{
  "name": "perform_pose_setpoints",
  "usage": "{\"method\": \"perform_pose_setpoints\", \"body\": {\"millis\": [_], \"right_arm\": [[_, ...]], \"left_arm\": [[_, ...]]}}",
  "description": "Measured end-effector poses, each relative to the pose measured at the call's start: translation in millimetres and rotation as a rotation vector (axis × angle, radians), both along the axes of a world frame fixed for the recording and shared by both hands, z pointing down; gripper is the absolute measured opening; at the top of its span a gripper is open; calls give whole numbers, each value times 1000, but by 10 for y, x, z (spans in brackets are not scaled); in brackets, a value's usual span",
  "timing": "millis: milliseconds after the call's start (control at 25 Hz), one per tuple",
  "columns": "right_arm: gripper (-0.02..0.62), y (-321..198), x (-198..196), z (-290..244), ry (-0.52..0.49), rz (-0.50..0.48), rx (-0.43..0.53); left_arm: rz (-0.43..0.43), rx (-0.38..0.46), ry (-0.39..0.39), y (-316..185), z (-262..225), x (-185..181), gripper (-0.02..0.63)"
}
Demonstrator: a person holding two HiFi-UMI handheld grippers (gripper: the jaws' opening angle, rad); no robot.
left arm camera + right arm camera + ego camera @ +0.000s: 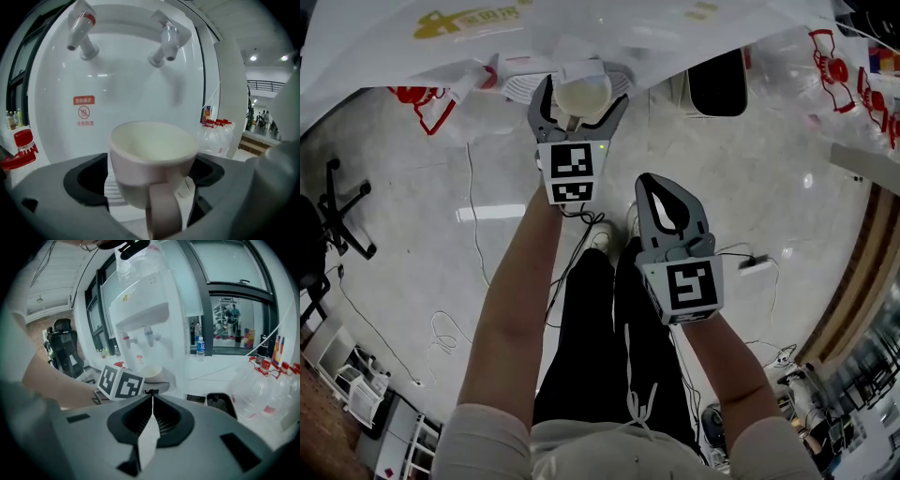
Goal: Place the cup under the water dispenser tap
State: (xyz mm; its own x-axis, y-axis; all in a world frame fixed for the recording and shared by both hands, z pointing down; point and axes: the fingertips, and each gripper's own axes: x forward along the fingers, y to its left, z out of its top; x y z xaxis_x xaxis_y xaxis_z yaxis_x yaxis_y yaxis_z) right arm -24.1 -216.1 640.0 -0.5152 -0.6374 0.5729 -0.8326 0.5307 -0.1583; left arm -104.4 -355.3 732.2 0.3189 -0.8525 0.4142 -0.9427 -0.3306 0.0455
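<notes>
Your left gripper (584,97) stood with its jaws spread wide on either side of the cup (152,159). As far as the left gripper view showed, the pads were not pressing on its wall, and dark gaps lay between them and the cup. I judge that you had let go, because the cup seemed to rest under its own weight on the drip tray (111,186) at the foot of the water dispenser (131,84).

The handle (164,213) pointed straight away from the water dispenser, towards you. That probably came from gripping the cup by its sides, which kept the jaws clear of the handle.

The cup sat against the water dispenser's front. It was more nearly below the plain tap (165,44) than the red-capped tap (80,30), so the placing looked done or very nearly so.

Your right gripper (152,395) had its jaws closed tip to tip on nothing. It hung well back from the water dispenser, nearer your body. I take it you kept it there because the job needed one hand only and the approach had to stay free.
</notes>
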Motion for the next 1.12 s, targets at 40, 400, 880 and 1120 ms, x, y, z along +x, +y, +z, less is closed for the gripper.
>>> {"method": "perform_pose_setpoints", "body": {"millis": [40, 400, 880, 1120], "right_arm": [[29, 18, 2, 6, -2, 3, -5], [29, 254, 84, -1, -24, 49, -32], [29, 540, 155, -565, -29, 118, -18], [29, 734, 181, -970, -35, 163, -19]], "left_arm": [[2, -1, 2, 16, 1, -1, 511], [11, 3, -13, 367, -160, -19, 525], [34, 3, 29, 1167, -996, -73, 522], [69, 12, 19, 1632, -1593, -73, 504]]}}
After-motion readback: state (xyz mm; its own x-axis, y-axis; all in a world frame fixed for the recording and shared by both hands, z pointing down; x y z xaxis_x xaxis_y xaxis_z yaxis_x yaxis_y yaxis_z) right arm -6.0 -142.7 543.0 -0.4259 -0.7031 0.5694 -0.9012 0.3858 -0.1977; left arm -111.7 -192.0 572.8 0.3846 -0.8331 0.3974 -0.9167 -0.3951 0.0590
